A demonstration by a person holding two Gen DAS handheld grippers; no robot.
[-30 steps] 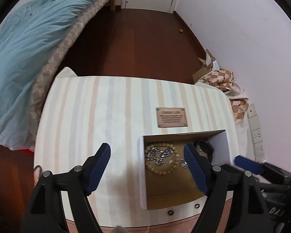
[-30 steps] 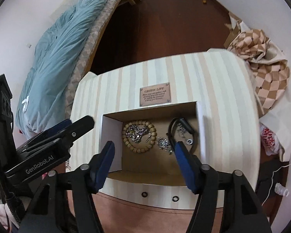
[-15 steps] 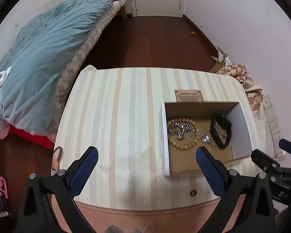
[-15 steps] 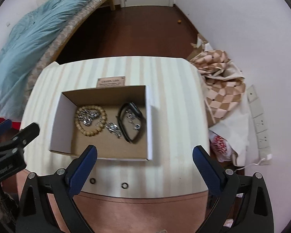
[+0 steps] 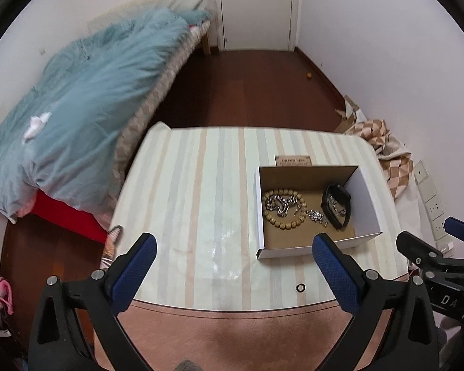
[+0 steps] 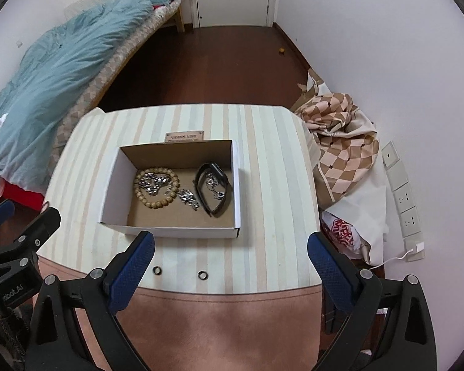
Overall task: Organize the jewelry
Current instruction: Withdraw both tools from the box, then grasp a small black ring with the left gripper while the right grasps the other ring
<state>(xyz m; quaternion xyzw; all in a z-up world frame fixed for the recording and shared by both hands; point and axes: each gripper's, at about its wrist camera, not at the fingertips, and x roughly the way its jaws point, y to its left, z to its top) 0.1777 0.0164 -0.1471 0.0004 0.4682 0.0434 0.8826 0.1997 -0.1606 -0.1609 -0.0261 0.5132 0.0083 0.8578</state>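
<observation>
Both jaws are held wide open and empty, left gripper (image 5: 232,266) and right gripper (image 6: 230,262); at frame centre the cardboard box (image 6: 117,199) holds a beaded bracelet (image 6: 156,188), silver chains (image 6: 187,198) and a black band (image 6: 213,188); sorting is judged nearly done; two small rings (image 6: 156,270) remain on the striped table (image 6: 272,160) below.

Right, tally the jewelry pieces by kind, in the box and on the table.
Beaded bracelet: 1
Black band: 1
Silver chain pieces: 3 clusters, as far as I can tell
Small dark rings on the table: 2
Total: 7
</observation>
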